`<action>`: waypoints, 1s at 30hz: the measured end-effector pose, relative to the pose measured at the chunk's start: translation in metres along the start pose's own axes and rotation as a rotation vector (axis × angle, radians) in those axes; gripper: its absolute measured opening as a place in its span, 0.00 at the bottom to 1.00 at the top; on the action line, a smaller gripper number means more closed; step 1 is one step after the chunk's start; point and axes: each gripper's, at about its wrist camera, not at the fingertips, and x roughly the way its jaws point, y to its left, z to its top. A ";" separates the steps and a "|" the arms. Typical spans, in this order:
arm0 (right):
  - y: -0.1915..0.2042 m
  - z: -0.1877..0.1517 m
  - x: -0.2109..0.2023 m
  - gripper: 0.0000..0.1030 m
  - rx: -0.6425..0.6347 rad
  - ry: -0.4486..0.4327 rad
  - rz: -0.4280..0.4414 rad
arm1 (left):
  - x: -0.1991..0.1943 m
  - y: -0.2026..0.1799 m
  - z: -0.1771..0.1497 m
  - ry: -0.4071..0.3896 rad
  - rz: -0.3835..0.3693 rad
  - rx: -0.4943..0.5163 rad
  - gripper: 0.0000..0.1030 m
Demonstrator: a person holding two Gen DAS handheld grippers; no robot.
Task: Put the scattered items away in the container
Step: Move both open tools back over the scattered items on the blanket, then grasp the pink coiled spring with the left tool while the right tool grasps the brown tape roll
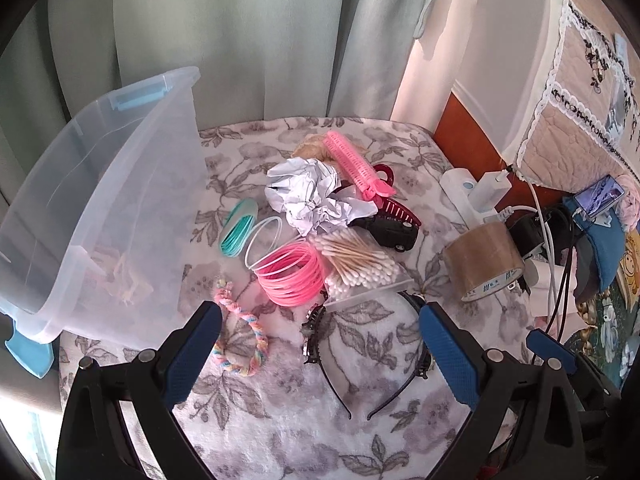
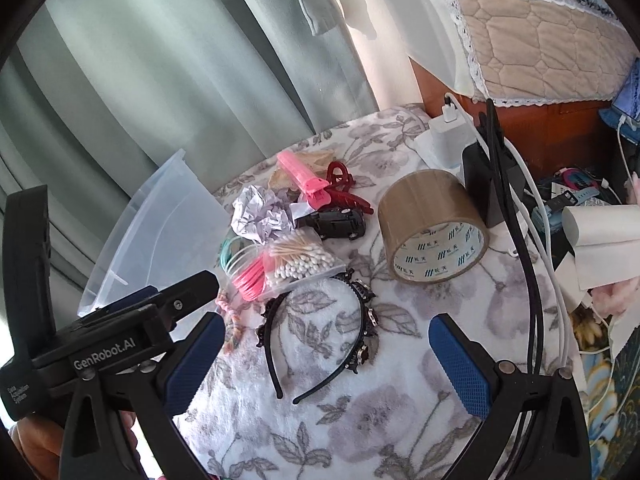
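Note:
A clear plastic container [image 1: 120, 184] with blue latches lies tilted at the left; something pale shows through its wall. Scattered on the floral cloth are a pink hair clip [image 1: 356, 164], crumpled paper [image 1: 316, 196], a teal clip [image 1: 238, 228], a pink spring coil [image 1: 292, 276], a bag of cotton swabs [image 1: 360, 268], a black toy car [image 1: 394, 234], a dark red claw clip [image 1: 400, 210], a pastel braided tie [image 1: 240, 340] and a black headband [image 1: 310, 332]. My left gripper [image 1: 320, 312] is open above the headband. My right gripper [image 2: 326, 322] is open, with the headband [image 2: 362, 320] between its fingers.
A brown tape roll [image 2: 432, 232] stands right of the pile. Chargers and cables [image 2: 532, 248] crowd the right edge by a wooden headboard [image 2: 540, 120]. Green curtains [image 1: 240, 40] hang behind. The left gripper's body [image 2: 112, 344] and a hand fill the right wrist view's lower left.

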 end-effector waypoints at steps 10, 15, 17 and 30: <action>-0.015 -0.003 0.008 0.86 0.054 -0.042 -0.062 | 0.027 0.001 -0.003 0.062 -0.009 0.013 0.96; -0.019 -0.002 0.019 0.76 0.060 -0.042 -0.101 | 0.044 0.009 -0.004 0.096 -0.011 -0.003 0.96; -0.018 0.000 0.023 0.73 0.050 -0.044 -0.121 | 0.048 0.013 -0.003 0.098 -0.003 -0.005 0.96; -0.006 0.015 0.053 0.63 -0.037 -0.046 -0.259 | 0.078 0.038 0.013 0.101 -0.016 -0.086 0.96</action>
